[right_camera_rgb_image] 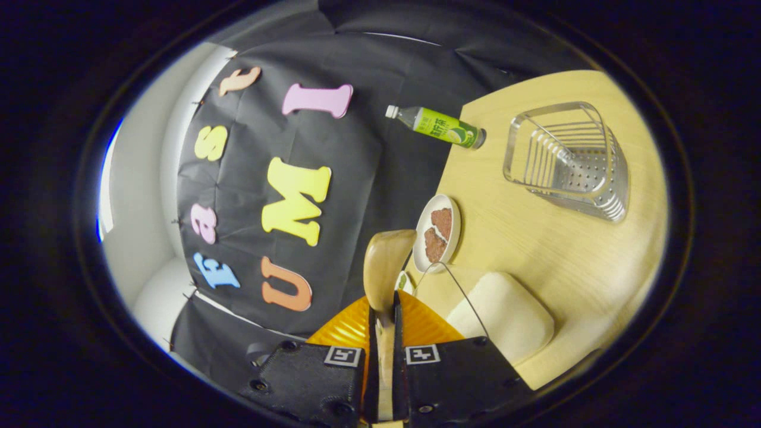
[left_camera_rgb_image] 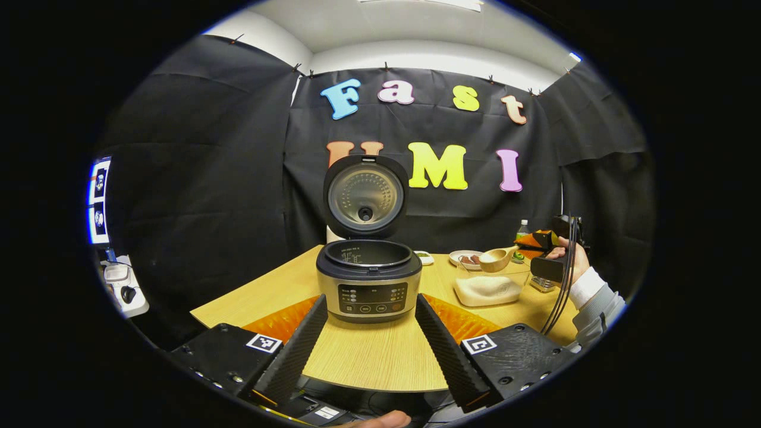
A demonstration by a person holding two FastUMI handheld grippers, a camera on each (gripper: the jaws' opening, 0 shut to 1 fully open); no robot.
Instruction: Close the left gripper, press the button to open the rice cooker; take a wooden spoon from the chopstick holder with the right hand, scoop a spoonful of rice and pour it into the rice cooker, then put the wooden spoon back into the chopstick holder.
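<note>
In the left gripper view the rice cooker (left_camera_rgb_image: 368,279) stands on the wooden table (left_camera_rgb_image: 380,356) with its lid (left_camera_rgb_image: 365,196) swung up and open, the inner pot bare to the eye. The left gripper (left_camera_rgb_image: 371,333) hangs just near of it, its fingers spread wide to either side of the cooker's front panel and touching nothing. To the right, the right gripper (left_camera_rgb_image: 538,241) is held by a hand (left_camera_rgb_image: 571,255) in a pale sleeve, and it grasps the wooden spoon (left_camera_rgb_image: 496,259) by the handle, the bowl poised above the clear container of rice (left_camera_rgb_image: 489,289). In the right gripper view the fingers are clenched on the spoon's handle, the bowl pointing away. Farther off on the table sit a small plate of brown food (right_camera_rgb_image: 438,233), a green bottle (right_camera_rgb_image: 439,126) and the metal chopstick holder (right_camera_rgb_image: 568,160).
</note>
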